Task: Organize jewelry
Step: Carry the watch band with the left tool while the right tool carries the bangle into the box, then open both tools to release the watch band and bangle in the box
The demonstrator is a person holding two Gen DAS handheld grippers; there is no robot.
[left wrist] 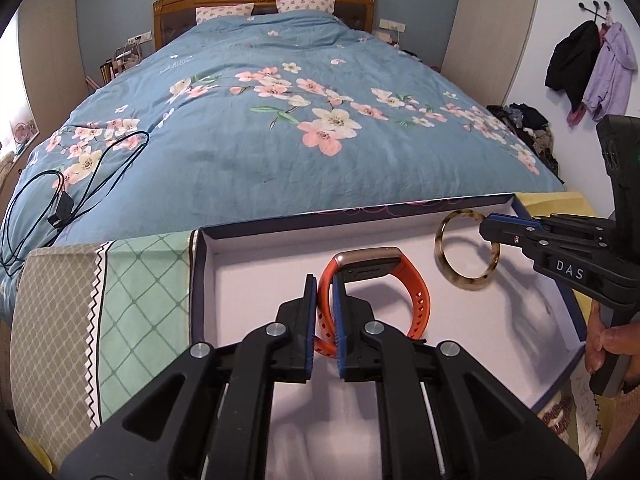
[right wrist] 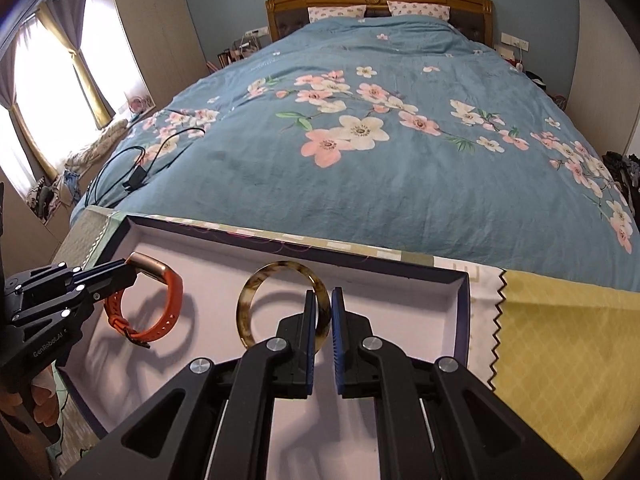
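Left wrist view, item one: band (left wrist: pixel 416 300), orange strap with a gold-edged face, pinched at its near side by our left gripper (left wrist: pixel 325 320), jaws closed on the strap. It hangs over the box (left wrist: pixel 256 236), at about 6 o'clock of the white floor; whether its lower edge touches the floor we cannot tell. We hold it by the strap, we judge, to spare the face.

Item two: bangle (right wrist: pixel 248 300), mottled amber ring, clamped on its right rim by our right gripper (right wrist: pixel 320 320), jaws closed on it. It stands upright over the box at 3 o'clock of the band, apart from it. An edge grip is, we judge, the only purchase a thin ring offers.

Item three: box, shallow, dark-walled, white-lined, set on patchwork cloth (left wrist: pixel 120 280) at the foot of the bed (left wrist: pixel 280 168). Both pieces look ready to be laid down side by side.

Item four: cable (left wrist: pixel 48 200), black, on the quilt at 10 o'clock of the box, well apart.
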